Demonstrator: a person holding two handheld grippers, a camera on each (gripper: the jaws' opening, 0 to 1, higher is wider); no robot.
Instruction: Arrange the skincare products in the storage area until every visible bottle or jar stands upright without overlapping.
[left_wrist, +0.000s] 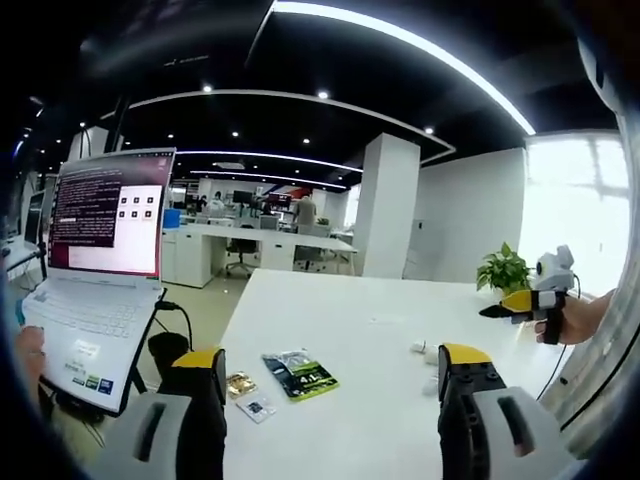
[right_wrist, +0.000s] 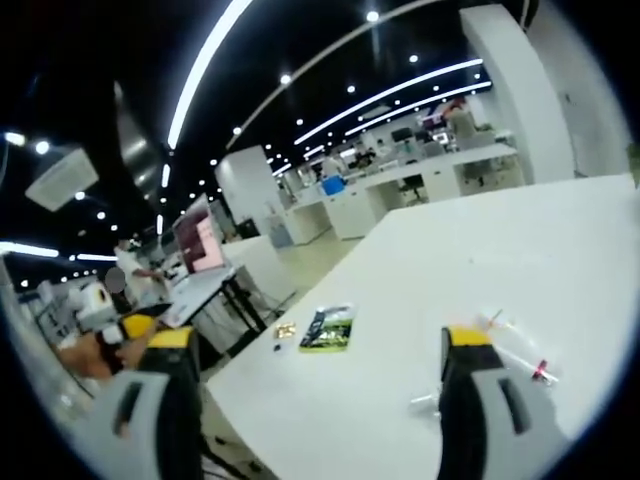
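Left gripper (left_wrist: 330, 400): I hold it with jaws spread wide and nothing between them, above the near edge of the white tabletop (left_wrist: 380, 320).
Right gripper (right_wrist: 320, 400): also spread wide and holding nothing, hovering over the same tabletop.
Skincare products: small pale items (left_wrist: 428, 350) lie flat near my left gripper's right jaw; in the right gripper view a clear tube with a red end (right_wrist: 525, 365) lies on its side. They are too small to name, perhaps sample tubes.
Clutter: a green sachet (left_wrist: 300, 374) and small packets (left_wrist: 248, 395) lie apart, nearer the laptop (left_wrist: 100, 270).
Step in hand: approach, I judge.
How to do it well: I should come down low, grip one tube across its body, and stand it clear of the others.
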